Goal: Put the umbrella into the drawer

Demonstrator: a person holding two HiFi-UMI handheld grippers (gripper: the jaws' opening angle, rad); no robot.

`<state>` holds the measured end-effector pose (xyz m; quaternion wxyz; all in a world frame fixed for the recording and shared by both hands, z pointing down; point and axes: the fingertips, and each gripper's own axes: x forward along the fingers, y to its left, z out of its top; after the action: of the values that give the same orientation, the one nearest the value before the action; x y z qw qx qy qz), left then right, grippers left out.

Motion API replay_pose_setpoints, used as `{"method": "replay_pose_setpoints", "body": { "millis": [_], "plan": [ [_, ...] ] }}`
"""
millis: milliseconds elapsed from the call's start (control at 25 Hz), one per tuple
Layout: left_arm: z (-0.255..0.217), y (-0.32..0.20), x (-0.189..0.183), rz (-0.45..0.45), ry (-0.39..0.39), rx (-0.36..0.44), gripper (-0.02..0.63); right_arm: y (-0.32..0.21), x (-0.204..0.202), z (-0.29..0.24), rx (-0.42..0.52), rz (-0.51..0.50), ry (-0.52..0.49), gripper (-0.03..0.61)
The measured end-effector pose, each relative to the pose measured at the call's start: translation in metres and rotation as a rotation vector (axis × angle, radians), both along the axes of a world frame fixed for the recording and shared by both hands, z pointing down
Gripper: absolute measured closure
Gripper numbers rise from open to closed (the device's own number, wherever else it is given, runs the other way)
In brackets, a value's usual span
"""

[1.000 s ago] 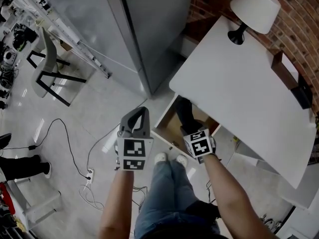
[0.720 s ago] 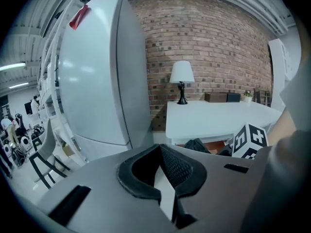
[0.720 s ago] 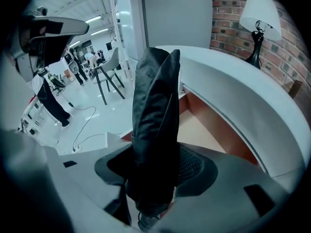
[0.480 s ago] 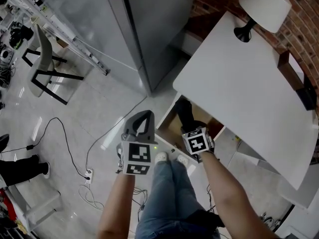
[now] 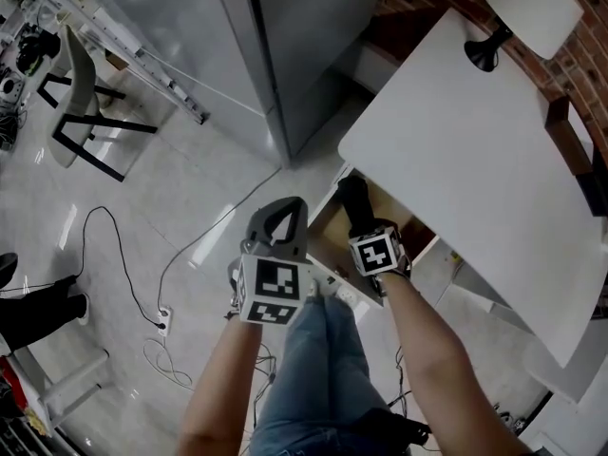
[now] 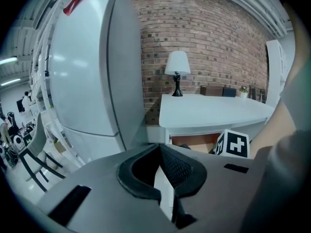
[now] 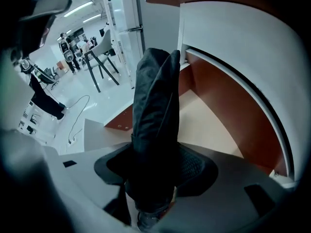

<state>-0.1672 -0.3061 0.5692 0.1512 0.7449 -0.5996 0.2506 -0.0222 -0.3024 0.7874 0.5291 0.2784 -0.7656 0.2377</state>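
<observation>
A black folded umbrella (image 5: 353, 203) points steeply down into the open drawer (image 5: 324, 238) under the white table (image 5: 475, 131). My right gripper (image 5: 362, 232) is shut on its near end. In the right gripper view the umbrella (image 7: 155, 101) stands up from between the pads of the right gripper (image 7: 154, 154), over the drawer's pale floor (image 7: 206, 123) and red-brown side wall. My left gripper (image 5: 289, 207) hovers just left of the drawer's front corner. Its pads meet at the tips with nothing between them, as the left gripper view shows (image 6: 159, 147).
A tall grey fridge (image 5: 304, 46) stands beside the table's left end. A lamp (image 5: 530, 8) sits on the far end of the table. A chair (image 5: 81, 103) and a cable (image 5: 123, 245) are on the floor to the left. The person's legs (image 5: 323, 350) are below the drawer.
Both grippers have sunk towards the drawer. The umbrella has gone down with the right gripper and now points more steeply into the drawer.
</observation>
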Motion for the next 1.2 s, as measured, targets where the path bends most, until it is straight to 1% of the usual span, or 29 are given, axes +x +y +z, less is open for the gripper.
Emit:
{"method": "replay_pose_setpoints", "body": {
  "millis": [120,200,280,640,720,840,920,1040,1120,1200],
  "plan": [
    [0.007,0.000,0.004,-0.003,0.016,-0.004,0.614,0.000,0.004,0.010,-0.031,0.022,0.046,0.337],
    [0.010,-0.001,0.004,-0.007,0.021,-0.003,0.613,-0.002,0.009,0.015,-0.039,0.033,0.079,0.337],
    [0.012,-0.001,0.002,-0.013,0.025,0.000,0.614,-0.002,0.010,0.018,-0.038,0.041,0.089,0.337],
    [0.027,0.006,-0.007,-0.045,0.043,-0.011,0.612,-0.020,0.012,0.016,0.102,0.095,0.074,0.337],
    [0.030,0.007,-0.008,-0.047,0.048,-0.013,0.612,-0.022,0.018,0.024,0.086,0.123,0.080,0.337],
    [0.036,0.008,-0.009,-0.048,0.053,-0.015,0.612,-0.026,0.028,0.035,0.061,0.149,0.122,0.337],
    [0.039,0.007,-0.009,-0.045,0.052,-0.016,0.613,-0.033,0.030,0.038,0.067,0.156,0.140,0.336],
    [0.046,0.008,-0.009,-0.043,0.039,-0.018,0.614,-0.047,0.021,0.035,0.098,0.121,0.135,0.331],
    [0.047,0.008,-0.009,-0.043,0.032,-0.017,0.614,-0.047,0.020,0.039,0.087,0.127,0.151,0.330],
    [0.048,0.007,-0.007,-0.042,0.036,-0.009,0.613,-0.050,0.018,0.039,0.108,0.132,0.142,0.333]
  ]
}}
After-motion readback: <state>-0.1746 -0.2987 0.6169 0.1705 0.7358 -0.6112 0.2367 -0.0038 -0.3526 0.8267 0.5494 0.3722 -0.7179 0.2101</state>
